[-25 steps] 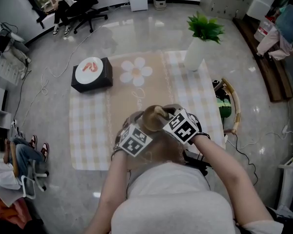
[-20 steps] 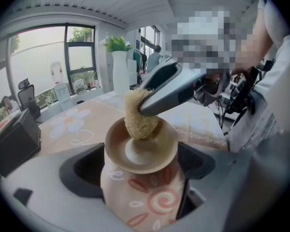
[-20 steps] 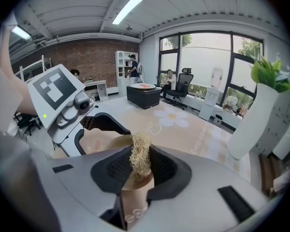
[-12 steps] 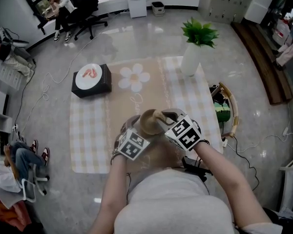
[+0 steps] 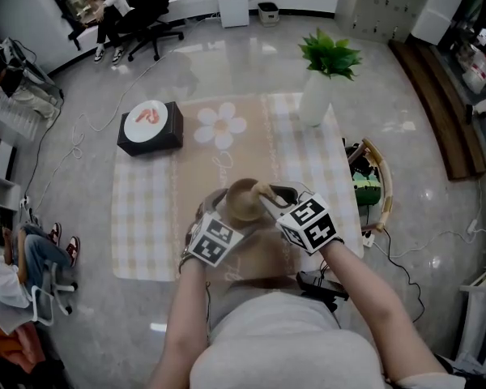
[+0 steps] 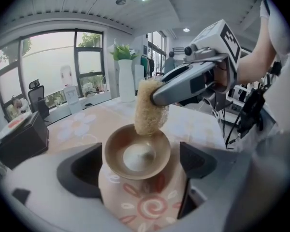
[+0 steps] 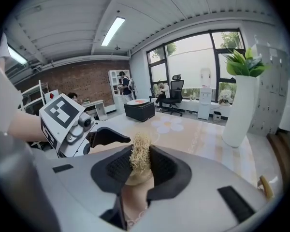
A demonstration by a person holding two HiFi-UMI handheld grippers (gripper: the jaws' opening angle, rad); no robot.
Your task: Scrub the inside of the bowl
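The left gripper (image 6: 141, 167) has its jaws spread wide, and they have just been opening a little further. Between them sits a round ceramic bowl (image 6: 144, 204), peach outside with a red swirl-and-petal pattern and brown inside with a pale bottom. Both black pads lie against its sides. This gripper slants forward and down, and the left forearm (image 5: 182, 314) runs almost straight out from the body.

The right gripper (image 7: 140, 164) is clamped on a straw-coloured fibrous scrubber (image 7: 140, 146). It comes in from the right, tilted downward, and the scrubber's lower end meets the bowl's far rim. The right forearm (image 5: 364, 286) angles inward toward the bowl.

The bowl is over the near edge of the beige checked cloth (image 5: 146, 217), about midway along it. A tall white vase (image 5: 314, 100) of green leaves stands toward the cloth's far right corner. A black box (image 5: 150, 140) topped by a white plate (image 5: 148, 113) sits at the far left corner.
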